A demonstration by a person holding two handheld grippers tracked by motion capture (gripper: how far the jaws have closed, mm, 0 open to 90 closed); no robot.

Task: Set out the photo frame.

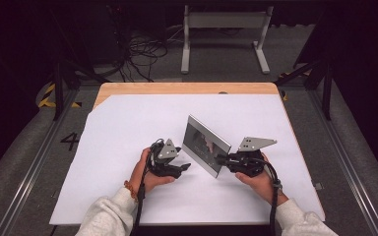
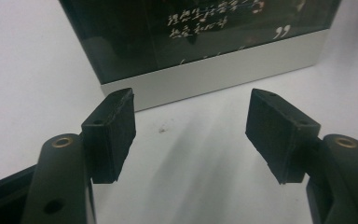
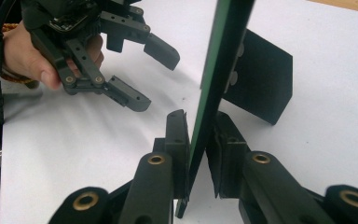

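Both right gripper (image 3: 198, 140) jaws pinch the picture frame's (image 1: 205, 144) edge.

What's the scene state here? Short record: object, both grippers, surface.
object: photo frame, standing upright, silver border, dark glass front
support: black stand flap out behind the frame
right gripper: jaws clamped on the frame's edge
left gripper: jaws wide open, nothing between them, just in front of the frame's lower border, apart from it
surface: white sheet on a wooden table
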